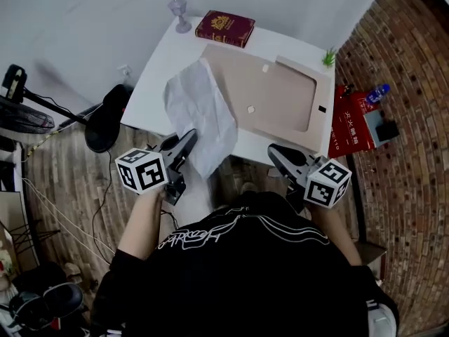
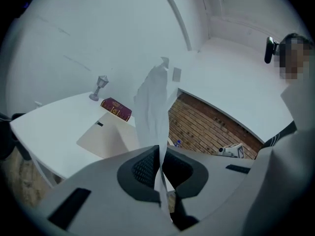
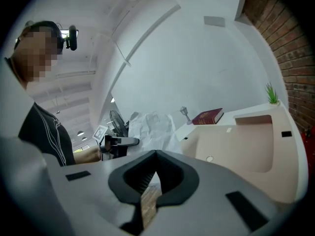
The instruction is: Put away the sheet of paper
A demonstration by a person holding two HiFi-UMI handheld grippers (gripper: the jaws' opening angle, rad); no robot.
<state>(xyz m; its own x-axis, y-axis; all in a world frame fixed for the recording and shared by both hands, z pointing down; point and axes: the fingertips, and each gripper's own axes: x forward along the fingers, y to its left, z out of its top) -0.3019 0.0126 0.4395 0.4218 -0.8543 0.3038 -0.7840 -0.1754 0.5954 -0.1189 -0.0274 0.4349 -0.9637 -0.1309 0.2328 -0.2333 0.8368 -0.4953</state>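
Note:
A crumpled white sheet of paper (image 1: 200, 111) hangs over the front left part of the white table (image 1: 158, 69), lifted off the surface. My left gripper (image 1: 188, 140) is shut on its near edge; in the left gripper view the sheet (image 2: 153, 107) stands up from between the closed jaws of the left gripper (image 2: 160, 149). An open beige folder (image 1: 277, 93) lies flat on the table to the right of the sheet. My right gripper (image 1: 278, 154) hovers at the table's front edge near the folder's corner, shut with nothing in it, as the right gripper (image 3: 156, 153) shows in its own view.
A red book (image 1: 224, 28) and a glass goblet (image 1: 179, 11) stand at the table's far edge, a small green plant (image 1: 328, 57) at the far right corner. On the brick floor: a red bag (image 1: 351, 121) and blue bottle (image 1: 377, 92) to the right, a black stool (image 1: 106, 118) and fan (image 1: 21, 114) to the left.

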